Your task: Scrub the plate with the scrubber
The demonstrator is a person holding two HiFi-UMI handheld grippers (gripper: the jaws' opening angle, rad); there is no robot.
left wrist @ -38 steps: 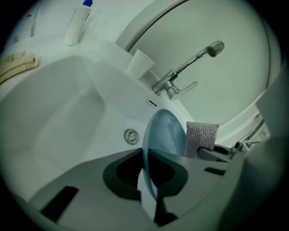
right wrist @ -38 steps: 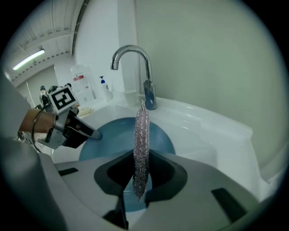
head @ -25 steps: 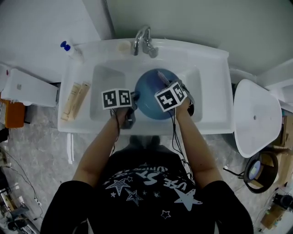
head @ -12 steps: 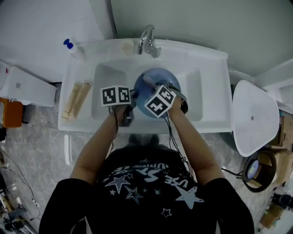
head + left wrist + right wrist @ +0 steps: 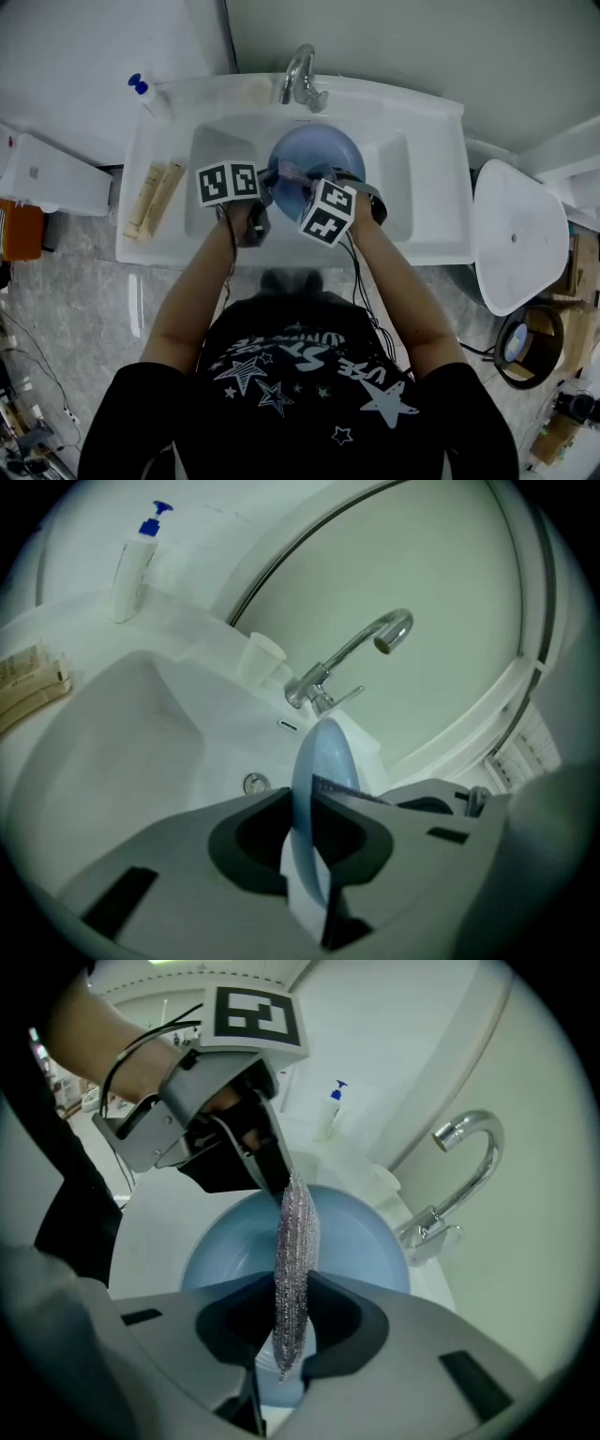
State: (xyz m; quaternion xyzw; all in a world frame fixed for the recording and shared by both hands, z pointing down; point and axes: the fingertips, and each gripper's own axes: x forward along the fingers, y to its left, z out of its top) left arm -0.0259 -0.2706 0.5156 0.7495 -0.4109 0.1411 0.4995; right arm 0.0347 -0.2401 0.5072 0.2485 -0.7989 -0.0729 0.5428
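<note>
Plate (image 5: 323, 150), blue, round, glossy. Head view has it tilted in the white sink (image 5: 431, 187), below the chrome tap (image 5: 300, 80) at 12 o'clock. Its rim at 9 o'clock sits in the left gripper (image 5: 265, 195); the right gripper (image 5: 292, 176) comes in from 5 o'clock, jaw gaps unreadable here.

Left gripper view: plate edge-on, rim pinched between near-closed jaws that have just been easing apart. The drain (image 5: 255, 783) at 10 o'clock is seen only here.

Right gripper view: jaws clamped on the scrubber (image 5: 292, 1269), a flat, silvery, sparkling mesh, upright before the plate's concave face.
</note>
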